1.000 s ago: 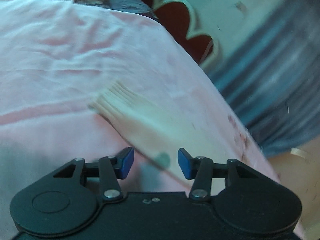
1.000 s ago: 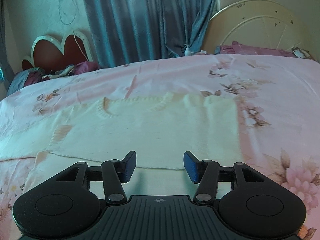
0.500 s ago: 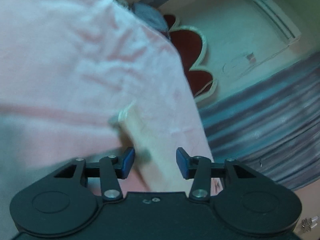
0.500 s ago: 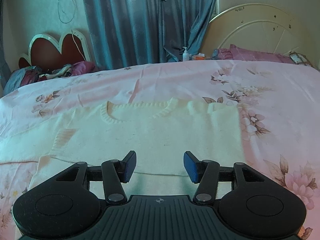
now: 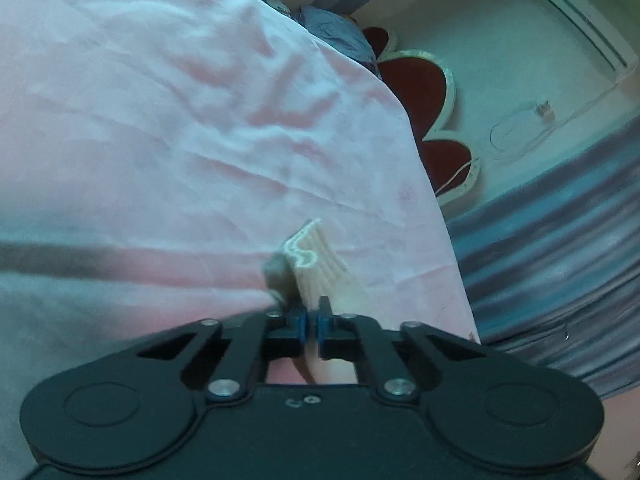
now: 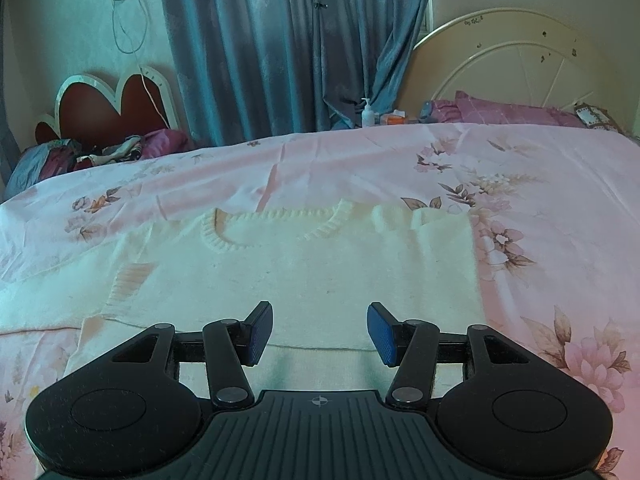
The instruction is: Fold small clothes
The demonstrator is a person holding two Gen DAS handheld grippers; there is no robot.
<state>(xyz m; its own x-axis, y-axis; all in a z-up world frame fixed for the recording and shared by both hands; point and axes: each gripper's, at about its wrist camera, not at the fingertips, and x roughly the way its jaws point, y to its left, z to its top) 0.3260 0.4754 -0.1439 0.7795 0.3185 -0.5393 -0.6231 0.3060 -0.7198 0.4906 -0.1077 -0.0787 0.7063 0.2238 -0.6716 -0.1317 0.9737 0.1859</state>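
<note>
A cream knit sweater [image 6: 304, 272] lies flat on the pink floral bedsheet [image 6: 520, 168], neckline away from me, its right sleeve folded in over the body. My right gripper [image 6: 320, 332] is open and empty, hovering over the sweater's near hem. In the left wrist view my left gripper [image 5: 311, 322] is shut on the ribbed cuff of the sweater's left sleeve [image 5: 320, 268], which stands up from the sheet [image 5: 160, 120] between the blue pads.
A red heart-shaped headboard [image 6: 108, 108] and piled clothes [image 6: 100, 152] stand at the far left. Blue curtains [image 6: 280, 40] hang behind the bed. A round cream headboard [image 6: 520, 60], pink pillows [image 6: 512, 112] and a bottle [image 6: 367, 114] are at the far right.
My left gripper has closed on the sleeve cuff, which lay flat between its open fingers before. My right gripper has stayed open and risen slightly over the hem.
</note>
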